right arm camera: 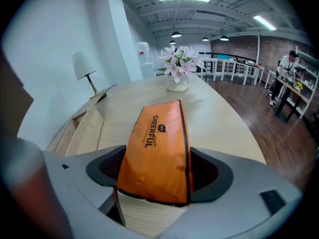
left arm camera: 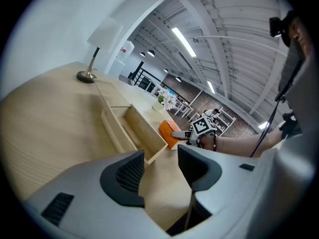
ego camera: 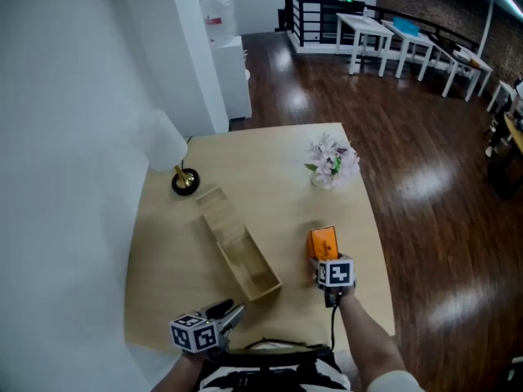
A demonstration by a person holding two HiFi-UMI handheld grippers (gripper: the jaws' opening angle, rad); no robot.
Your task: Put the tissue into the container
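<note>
An orange tissue pack [right arm camera: 158,151] lies on the wooden table to the right of the container and shows in the head view too [ego camera: 323,241]. My right gripper [right arm camera: 155,176] has its jaws around the pack's near end, and both pads meet the pack's sides. The container is a long, open-topped wooden box [ego camera: 237,243] set at a slant in the middle of the table; its inside [left arm camera: 142,128] looks bare. My left gripper [left arm camera: 160,169] hovers open near the table's front edge, short of the box's near end, with nothing between its fingers.
A lamp with a white shade [ego camera: 167,149] stands at the table's back left by the wall. A vase of pale flowers [ego camera: 333,162] sits at the back right. The table's right edge [ego camera: 380,243] drops to a dark wooden floor.
</note>
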